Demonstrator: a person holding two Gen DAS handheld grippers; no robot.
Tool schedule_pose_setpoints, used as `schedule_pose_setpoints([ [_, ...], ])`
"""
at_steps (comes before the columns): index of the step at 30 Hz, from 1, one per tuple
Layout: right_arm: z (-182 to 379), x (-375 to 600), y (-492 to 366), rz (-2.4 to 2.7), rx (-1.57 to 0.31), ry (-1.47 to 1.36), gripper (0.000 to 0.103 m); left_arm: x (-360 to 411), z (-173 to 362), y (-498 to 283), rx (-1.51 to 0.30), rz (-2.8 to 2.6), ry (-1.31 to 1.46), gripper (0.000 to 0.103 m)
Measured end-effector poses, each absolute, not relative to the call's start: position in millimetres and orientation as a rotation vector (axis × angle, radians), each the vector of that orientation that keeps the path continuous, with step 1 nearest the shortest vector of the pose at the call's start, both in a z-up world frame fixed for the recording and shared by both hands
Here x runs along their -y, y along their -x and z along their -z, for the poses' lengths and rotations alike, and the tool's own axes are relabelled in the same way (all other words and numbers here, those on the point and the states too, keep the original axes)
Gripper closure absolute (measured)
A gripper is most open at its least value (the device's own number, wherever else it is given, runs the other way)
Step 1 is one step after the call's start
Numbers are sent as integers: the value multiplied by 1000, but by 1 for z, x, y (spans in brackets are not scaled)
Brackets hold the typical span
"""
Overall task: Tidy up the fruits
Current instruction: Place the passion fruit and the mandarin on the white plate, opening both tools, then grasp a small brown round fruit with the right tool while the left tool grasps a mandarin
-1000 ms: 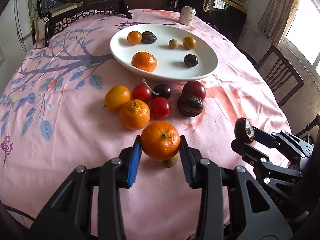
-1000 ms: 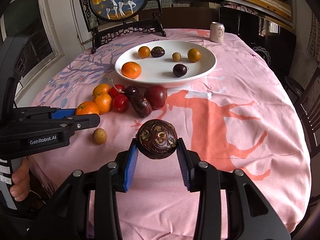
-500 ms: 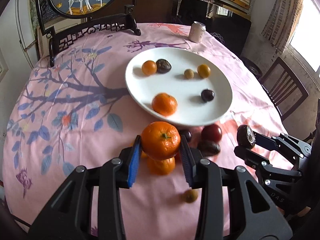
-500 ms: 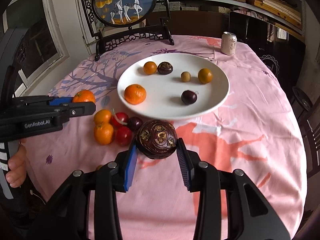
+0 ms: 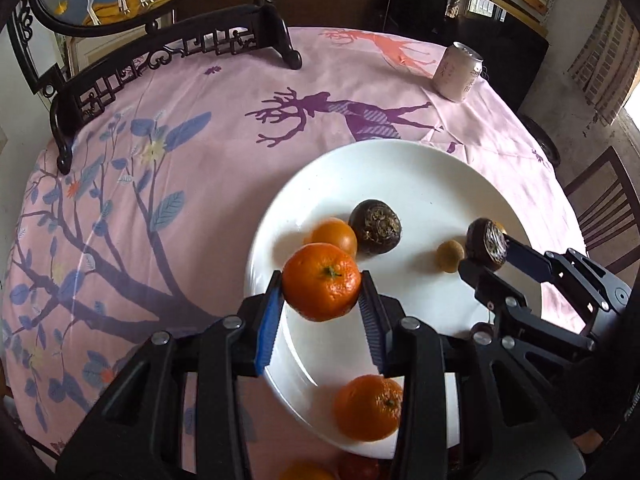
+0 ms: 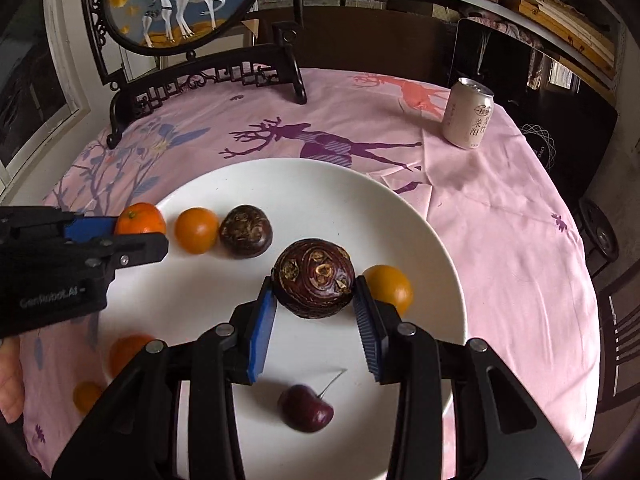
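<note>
Left gripper (image 5: pixel 322 300) pads clamp a mandarin (image 5: pixel 322 281) over the white plate's (image 5: pixel 400 168) near-left rim; right gripper (image 6: pixel 314 304) pinches a dark brown water chestnut (image 6: pixel 313 278) above plate centre. Ahead of the left fingers: small orange fruit (image 5: pixel 335 237), second chestnut (image 5: pixel 375 227); below them another mandarin (image 5: pixel 368 407). A cherry (image 6: pixel 306 408) lies under the right fingers; fruits at the bottom edge are cut off.

Plate (image 6: pixel 416 216) glossy white ceramic. Cloth (image 5: pixel 200 184) matt pink printed fabric, creased. Mandarin (image 5: pixel 322 281) dimpled, slight sheen. Dark fruit (image 6: pixel 314 278) rough, scarred skin. Cherry (image 6: pixel 306 408) smooth, shiny. Can (image 6: pixel 468 118) satin metal. Gripper (image 6: pixel 314 312) bodies matt black plastic, ribbed blue pads (image 6: pixel 262 336).
</note>
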State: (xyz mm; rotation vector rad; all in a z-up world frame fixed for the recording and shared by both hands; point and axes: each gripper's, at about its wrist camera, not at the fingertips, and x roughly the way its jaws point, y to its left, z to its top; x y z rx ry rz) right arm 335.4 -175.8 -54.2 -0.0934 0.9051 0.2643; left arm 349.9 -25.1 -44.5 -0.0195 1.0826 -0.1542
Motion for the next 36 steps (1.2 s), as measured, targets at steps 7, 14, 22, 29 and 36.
schedule_pose_setpoints([
  [7, 55, 173, -347, -248, -898, 116, 58, 21, 48, -357, -1092, 154, 38, 45],
  [14, 8, 187, -266, -260, -808, 107, 45, 8, 6, -294, -978, 164, 45, 42],
  [22, 26, 199, -128, -279, -813, -33, 43, -2, 15, -161, -865, 148, 49, 29],
  [29, 19, 178, -93, -287, -792, 12, 43, -21, 23, -127, -863, 89, 48, 29],
  [36, 47, 138, -86, -393, -871, 62, 43, -47, 23, -116, -861, 58, 92, 29],
])
